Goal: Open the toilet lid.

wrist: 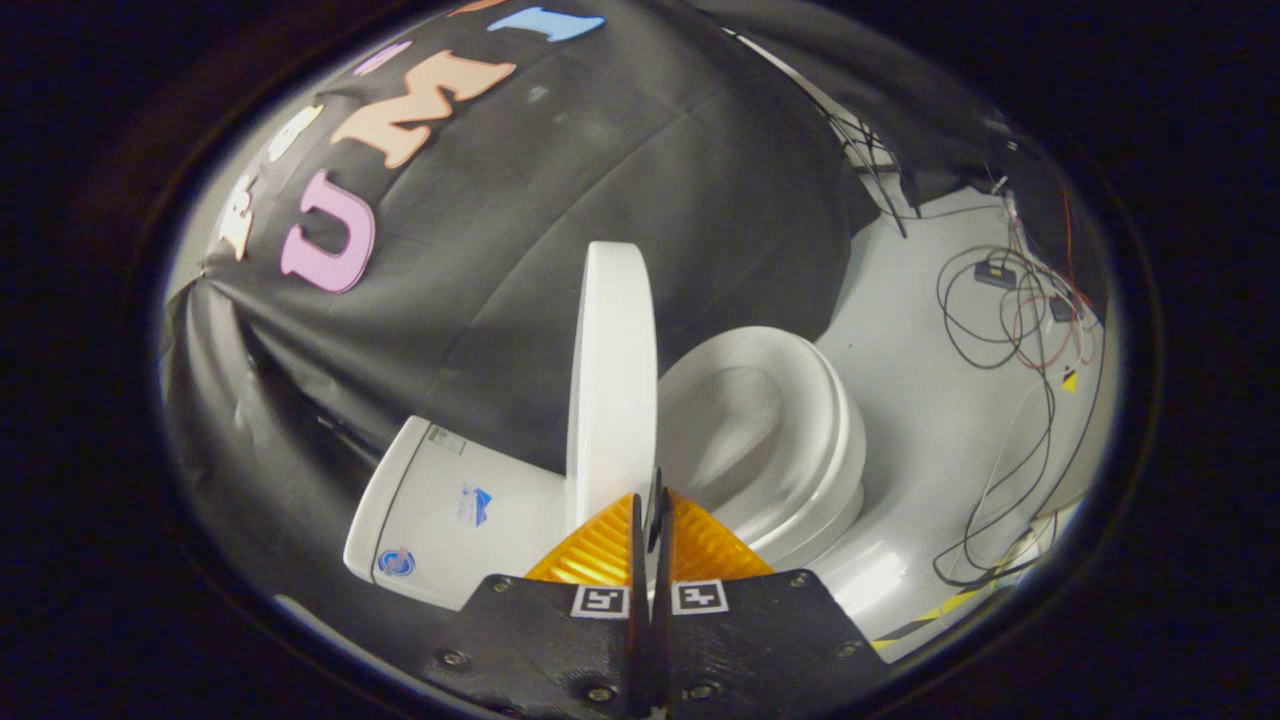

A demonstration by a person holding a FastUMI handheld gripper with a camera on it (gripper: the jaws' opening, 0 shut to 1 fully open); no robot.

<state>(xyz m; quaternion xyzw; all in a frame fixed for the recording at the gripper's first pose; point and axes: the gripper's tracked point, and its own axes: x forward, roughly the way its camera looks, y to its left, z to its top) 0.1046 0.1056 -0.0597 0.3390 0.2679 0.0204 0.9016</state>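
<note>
The white toilet lid stands raised, seen edge-on, just ahead of my fingers. To its right the seat and bowl lie uncovered. On the lid's other side sits the white tank with small stickers on it. My gripper is shut, its two fingers pressed together with nothing between them. The tips sit right at the lid's near rim, on the bowl side; whether they touch the rim I cannot tell.
The white floor spreads beyond the bowl. Several loose cables and small boxes lie on it at the far right. A yellow-and-black tape strip runs along the floor's near edge. Black cloth wall hangs behind the toilet.
</note>
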